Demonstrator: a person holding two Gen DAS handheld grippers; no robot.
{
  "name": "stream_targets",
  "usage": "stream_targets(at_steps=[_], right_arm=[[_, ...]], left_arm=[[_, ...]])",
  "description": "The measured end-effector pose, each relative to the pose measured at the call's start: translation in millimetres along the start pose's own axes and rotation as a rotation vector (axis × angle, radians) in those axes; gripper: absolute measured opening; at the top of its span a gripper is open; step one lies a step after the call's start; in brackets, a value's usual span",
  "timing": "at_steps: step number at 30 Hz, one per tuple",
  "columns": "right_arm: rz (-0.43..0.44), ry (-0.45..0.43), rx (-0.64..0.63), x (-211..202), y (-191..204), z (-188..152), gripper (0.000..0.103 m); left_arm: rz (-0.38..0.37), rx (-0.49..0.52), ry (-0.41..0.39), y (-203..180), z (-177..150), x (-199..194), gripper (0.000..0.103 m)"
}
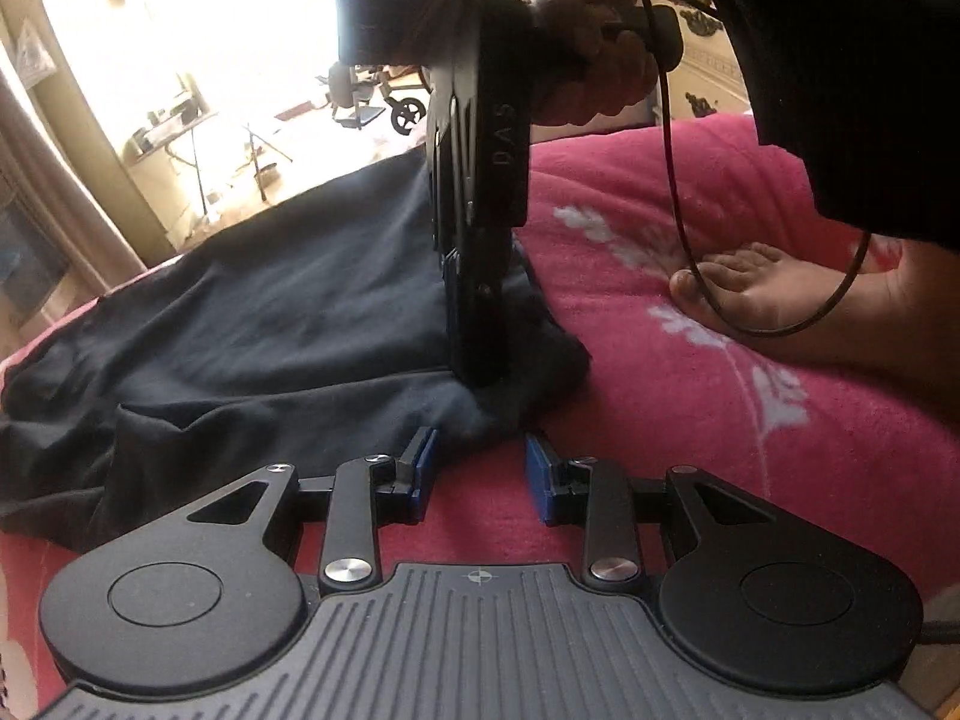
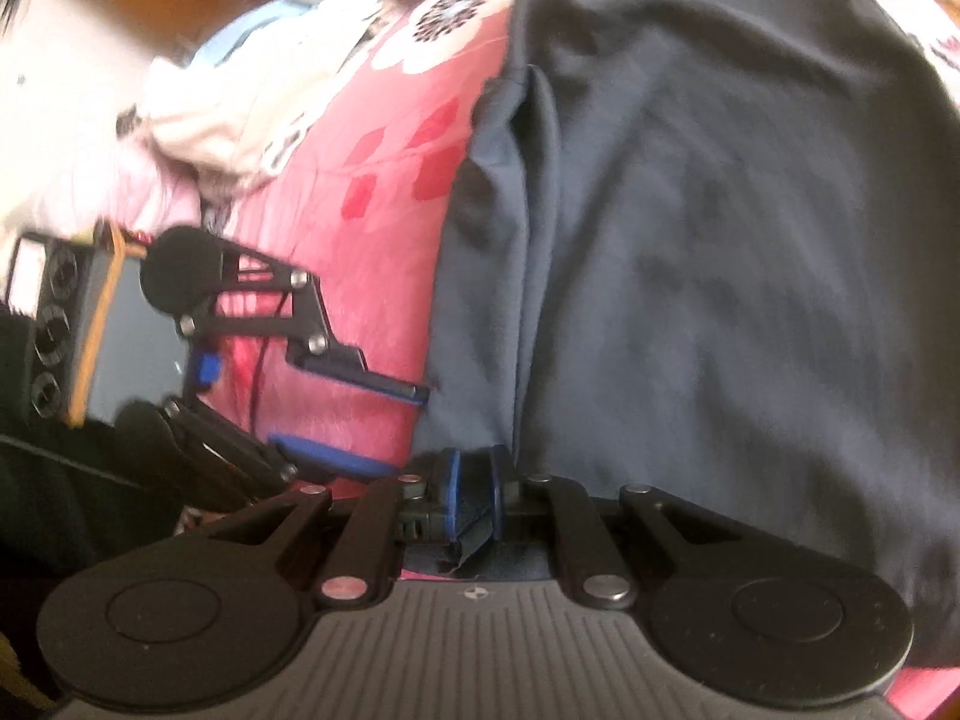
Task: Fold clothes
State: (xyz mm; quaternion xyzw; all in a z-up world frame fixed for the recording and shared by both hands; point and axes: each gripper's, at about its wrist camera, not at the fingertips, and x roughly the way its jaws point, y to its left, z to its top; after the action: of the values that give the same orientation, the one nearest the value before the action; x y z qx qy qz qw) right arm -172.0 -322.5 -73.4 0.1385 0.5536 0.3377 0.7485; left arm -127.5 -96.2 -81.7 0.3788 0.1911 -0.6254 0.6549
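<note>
A dark navy garment (image 1: 270, 312) lies spread on a pink blanket (image 1: 690, 396). My left gripper (image 1: 480, 468) is open, its blue pads just short of the garment's near corner. My right gripper (image 1: 480, 324) comes down from above onto that corner. In the right wrist view the right gripper (image 2: 474, 498) is shut on a fold of the garment (image 2: 720, 240), and the open left gripper (image 2: 372, 426) sits at the garment's left edge.
A bare foot (image 1: 780, 300) rests on the blanket to the right, with a black cable (image 1: 678, 180) looping over it. White and pale clothes (image 2: 198, 114) lie heaped at the far left of the bed. Furniture and a bright window (image 1: 240, 30) lie beyond.
</note>
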Motion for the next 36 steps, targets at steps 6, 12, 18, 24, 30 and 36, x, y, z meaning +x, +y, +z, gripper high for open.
stream_targets(at_steps=[6,12,18,24,30,36], right_arm=[[0.054,0.000,0.100,0,-17,1,0.010],[0.093,-0.009,0.203,3,-27,1,0.010],[0.135,-0.096,0.403,-31,-45,-14,0.025],[0.146,-0.063,0.647,-53,-72,-56,0.047],[0.172,-0.229,0.897,-65,-97,-92,0.047],[0.105,-0.324,0.950,-71,-100,-93,0.047]], left_arm=[[0.001,0.013,-0.014,2,6,10,0.036],[-0.023,-0.002,-0.025,9,8,15,0.036],[-0.044,-0.038,-0.036,15,8,17,0.036],[-0.039,-0.089,-0.057,19,6,16,0.028],[-0.034,-0.108,-0.063,20,6,16,0.021],[-0.030,-0.161,-0.078,23,4,16,0.019]])
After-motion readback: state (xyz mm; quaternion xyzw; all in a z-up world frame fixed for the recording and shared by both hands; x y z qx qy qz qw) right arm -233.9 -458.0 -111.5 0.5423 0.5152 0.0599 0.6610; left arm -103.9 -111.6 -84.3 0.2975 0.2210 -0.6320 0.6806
